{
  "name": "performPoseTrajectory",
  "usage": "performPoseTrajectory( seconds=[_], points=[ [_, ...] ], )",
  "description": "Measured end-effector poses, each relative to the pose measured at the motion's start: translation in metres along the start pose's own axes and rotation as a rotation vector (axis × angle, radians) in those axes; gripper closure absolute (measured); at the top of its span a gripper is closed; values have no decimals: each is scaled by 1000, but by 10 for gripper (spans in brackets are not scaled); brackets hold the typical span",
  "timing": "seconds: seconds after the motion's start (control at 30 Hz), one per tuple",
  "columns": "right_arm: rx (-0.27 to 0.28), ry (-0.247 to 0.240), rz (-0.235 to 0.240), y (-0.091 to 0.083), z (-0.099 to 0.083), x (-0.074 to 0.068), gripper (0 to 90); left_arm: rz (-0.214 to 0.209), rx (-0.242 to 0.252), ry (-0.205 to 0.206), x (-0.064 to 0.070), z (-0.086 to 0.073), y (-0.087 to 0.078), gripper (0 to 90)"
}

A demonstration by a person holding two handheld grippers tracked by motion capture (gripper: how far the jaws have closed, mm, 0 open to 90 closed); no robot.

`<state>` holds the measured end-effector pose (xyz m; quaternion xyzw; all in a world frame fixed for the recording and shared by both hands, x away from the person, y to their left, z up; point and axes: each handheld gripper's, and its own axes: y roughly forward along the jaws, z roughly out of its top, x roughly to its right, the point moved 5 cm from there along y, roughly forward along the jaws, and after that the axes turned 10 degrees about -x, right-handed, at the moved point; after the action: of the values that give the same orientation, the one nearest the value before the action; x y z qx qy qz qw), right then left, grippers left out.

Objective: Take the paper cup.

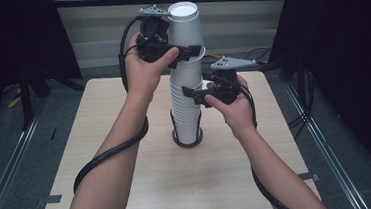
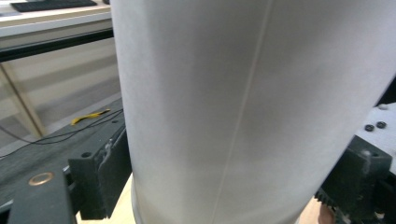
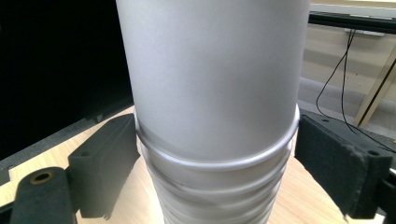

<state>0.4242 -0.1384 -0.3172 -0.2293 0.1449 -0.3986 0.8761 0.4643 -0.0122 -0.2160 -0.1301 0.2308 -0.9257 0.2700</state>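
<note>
A tall stack of upturned white paper cups [image 1: 187, 119] stands in the middle of the wooden table [image 1: 102, 156], on a dark round base [image 1: 177, 141]. The top cup [image 1: 185, 27] sits tilted slightly on the stack. My left gripper [image 1: 188, 53] is shut on this top cup [image 2: 233, 102] near its rim, one jaw against each side. Lower down, my right gripper [image 1: 189, 95] holds the stack [image 3: 215, 186] from the right, with both pads against the cup rims. A rim ring [image 3: 219, 163] lies level with its jaws.
The gripper cables [image 1: 107, 156] trail over the table on both sides of the stack. Metal rails [image 1: 321, 139] run along the floor to the left and right of the table. Loose wires and a yellow strip [image 2: 88, 115] lie on the floor beyond.
</note>
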Motion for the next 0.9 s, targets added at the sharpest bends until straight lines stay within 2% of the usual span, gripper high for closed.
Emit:
performPoseTrajectory(
  seconds=[0.3,0.43,0.63,0.9],
  points=[
    [1,0,-4,-1,-2,0,133,5,25,-9,3,6,-8,141],
    [5,3,-7,0,-2,0,132,6,21,2,3,6,-11,141],
    [2,3,-4,0,-3,0,131,11,27,-5,1,4,-17,141],
    [0,1,-6,0,-4,0,130,-17,48,-1,5,4,-25,143]
  ],
)
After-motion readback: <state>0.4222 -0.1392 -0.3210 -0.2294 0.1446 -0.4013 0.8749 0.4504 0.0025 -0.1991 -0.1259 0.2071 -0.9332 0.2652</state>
